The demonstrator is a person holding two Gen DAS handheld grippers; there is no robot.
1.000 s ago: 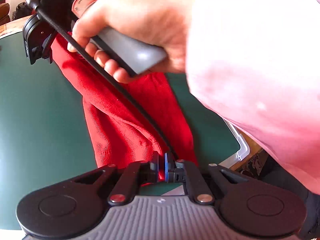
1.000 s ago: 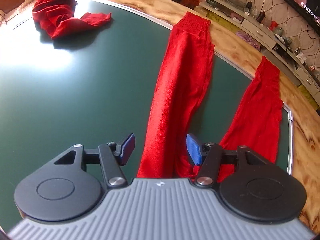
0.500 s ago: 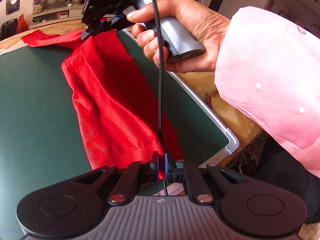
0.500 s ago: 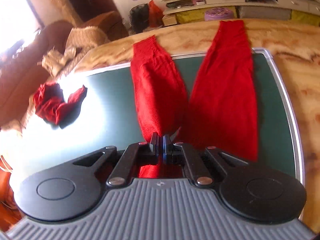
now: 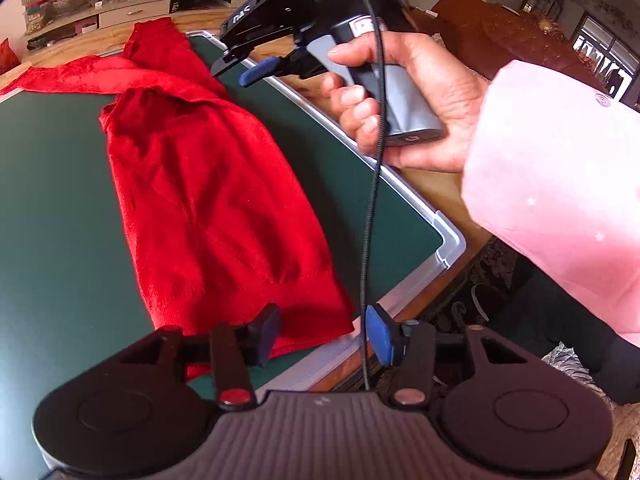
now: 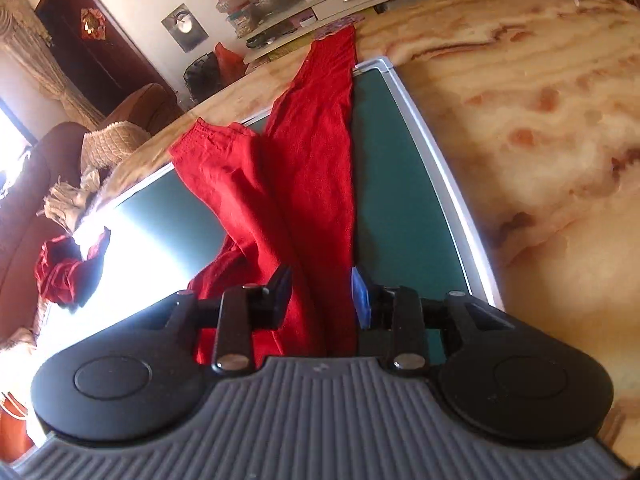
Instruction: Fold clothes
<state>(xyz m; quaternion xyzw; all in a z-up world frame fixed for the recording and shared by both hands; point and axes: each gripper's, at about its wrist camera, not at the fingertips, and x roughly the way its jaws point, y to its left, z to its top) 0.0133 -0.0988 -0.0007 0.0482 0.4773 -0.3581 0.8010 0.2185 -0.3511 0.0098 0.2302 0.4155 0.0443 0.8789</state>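
A pair of red knit trousers (image 5: pixel 208 192) lies on the green mat (image 5: pixel 52 208), folded lengthwise, its legs (image 6: pixel 316 144) running to the far edge with one crossing the other. My left gripper (image 5: pixel 324 336) hovers over the waistband corner near the mat's front edge. Its jaws are opening, and the cloth lies loose under the left pad, unpinched. My right gripper (image 6: pixel 320 288) is also opening above the folded cloth, which lies flat between the pads without being pressed. In the left wrist view a hand (image 5: pixel 400 104) holds the right gripper (image 5: pixel 240 70) above the mat's right rim.
The mat's grey rim (image 5: pixel 448 236) sits on a marbled tabletop (image 6: pixel 540 140). A second red garment (image 6: pixel 68 276) lies crumpled at the mat's far left. A black cable (image 5: pixel 370 200) hangs in front of the left gripper. A pink sleeve (image 5: pixel 560 184) fills the right side.
Half a second ago both grippers were shut on the red cloth; now both have opened and the cloth lies on the mat. The right gripper swung right, toward the rim.
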